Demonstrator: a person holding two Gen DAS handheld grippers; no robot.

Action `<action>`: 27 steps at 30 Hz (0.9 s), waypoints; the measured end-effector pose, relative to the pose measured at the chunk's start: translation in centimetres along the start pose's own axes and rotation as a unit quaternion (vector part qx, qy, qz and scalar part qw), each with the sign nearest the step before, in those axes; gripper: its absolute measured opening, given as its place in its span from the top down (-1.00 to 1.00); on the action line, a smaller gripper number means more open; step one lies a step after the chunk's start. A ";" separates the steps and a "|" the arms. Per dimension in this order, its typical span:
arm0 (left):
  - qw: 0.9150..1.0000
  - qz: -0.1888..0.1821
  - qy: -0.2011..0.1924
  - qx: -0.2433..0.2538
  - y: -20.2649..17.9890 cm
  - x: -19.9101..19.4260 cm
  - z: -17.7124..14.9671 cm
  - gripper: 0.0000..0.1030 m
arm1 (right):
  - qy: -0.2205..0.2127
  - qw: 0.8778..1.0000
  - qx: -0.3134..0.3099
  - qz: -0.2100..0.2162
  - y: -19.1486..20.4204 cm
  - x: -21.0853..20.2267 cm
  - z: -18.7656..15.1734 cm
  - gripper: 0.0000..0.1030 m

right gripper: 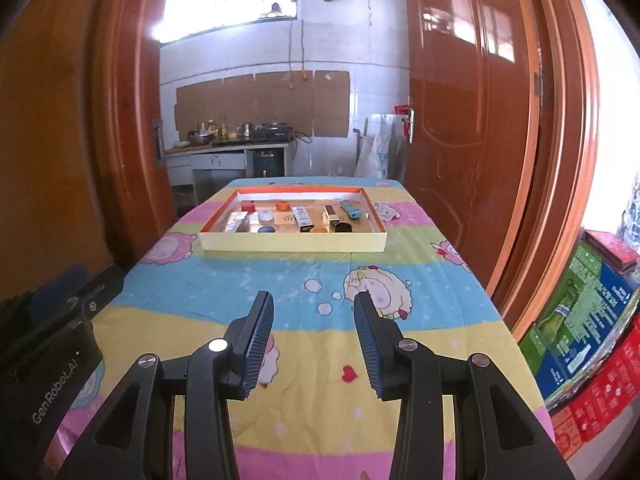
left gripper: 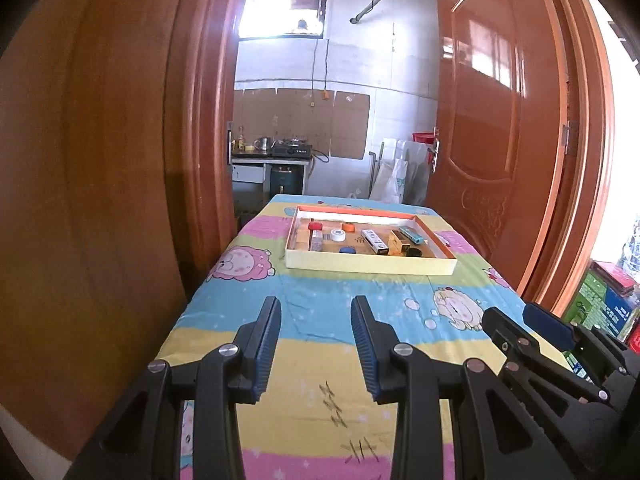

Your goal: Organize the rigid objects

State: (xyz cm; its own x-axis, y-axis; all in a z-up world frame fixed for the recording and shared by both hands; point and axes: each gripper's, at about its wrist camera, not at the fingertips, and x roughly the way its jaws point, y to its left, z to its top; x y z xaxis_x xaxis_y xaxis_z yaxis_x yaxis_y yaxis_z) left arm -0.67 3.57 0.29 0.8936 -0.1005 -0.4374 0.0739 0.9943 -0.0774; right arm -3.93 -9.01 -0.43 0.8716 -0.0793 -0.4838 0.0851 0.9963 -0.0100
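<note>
Rigid objects sit inside a shallow cardboard tray (right gripper: 294, 241) with an orange inner rim, placed toward the far end of a table (right gripper: 304, 280) covered by a cartoon-printed cloth in pink, blue and yellow bands. Behind the table stands an open wooden door (right gripper: 468, 92), with a kitchen counter (right gripper: 228, 146) visible through the doorway. Stacked printed cartons (right gripper: 580, 320) stand to the right of the table. Both grippers hover over the near end of the cloth, well apart from the tray. Left gripper (left gripper: 316, 308) — jaws parted, nothing between the blue ribbed pads. Right gripper (right gripper: 314, 304) — jaws likewise parted and empty; it also appears at the right edge of the left wrist view. Tray contents, left to right: a silvery box (right gripper: 236, 222) lying flat, a red cap (right gripper: 248, 208), a white round cap (right gripper: 265, 215), a blue cap (right gripper: 266, 229), an orange cap (right gripper: 283, 205), a white printed box (right gripper: 302, 218), a gold-and-dark box (right gripper: 331, 213), a teal tube (right gripper: 351, 210) and a black cap (right gripper: 343, 227). Finer markings on these items are too small to read.
</note>
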 end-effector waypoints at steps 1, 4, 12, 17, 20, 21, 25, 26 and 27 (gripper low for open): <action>1.000 0.003 -0.002 0.002 -0.1 -0.4 -0.2 0.29 | -0.002 1.000 0.000 0.000 0.1 -0.4 -0.2 0.16; 1.000 0.007 -0.005 0.010 -0.3 -1.4 -0.8 0.29 | -0.011 1.000 0.000 -0.003 0.0 -1.8 -0.7 0.16; 1.000 0.008 -0.010 0.018 -0.9 -2.7 -1.4 0.29 | -0.022 1.000 -0.001 -0.010 -0.4 -3.8 -1.3 0.16; 1.000 0.012 -0.014 0.017 -0.8 -3.0 -1.3 0.29 | -0.028 1.000 -0.004 -0.011 -0.3 -4.3 -1.2 0.16; 1.000 0.018 -0.018 0.014 -0.6 -3.1 -1.3 0.29 | -0.027 1.000 -0.003 -0.008 -0.3 -4.3 -1.2 0.16; 1.000 0.019 -0.019 0.014 -0.6 -3.1 -1.3 0.29 | -0.026 1.000 -0.004 -0.007 -0.2 -4.3 -1.2 0.16; 1.000 0.020 -0.017 0.012 -0.4 -3.1 -1.3 0.29 | -0.025 1.000 -0.008 -0.003 0.2 -4.1 -1.2 0.16; 1.000 0.020 -0.017 0.012 -0.4 -3.1 -1.4 0.29 | -0.024 1.000 -0.010 -0.003 0.3 -4.1 -1.3 0.16; 1.000 0.021 -0.017 0.011 -0.4 -3.1 -1.4 0.29 | -0.024 1.000 -0.011 -0.003 0.4 -4.1 -1.2 0.16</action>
State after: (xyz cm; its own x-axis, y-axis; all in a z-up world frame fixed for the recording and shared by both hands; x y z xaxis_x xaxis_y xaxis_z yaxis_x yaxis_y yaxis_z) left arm -4.13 3.46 0.42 0.9110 -0.0577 -0.4084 0.0457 0.9982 -0.0390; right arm -8.06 -8.28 0.45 0.8936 -0.0865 -0.4405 0.0809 0.9962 -0.0316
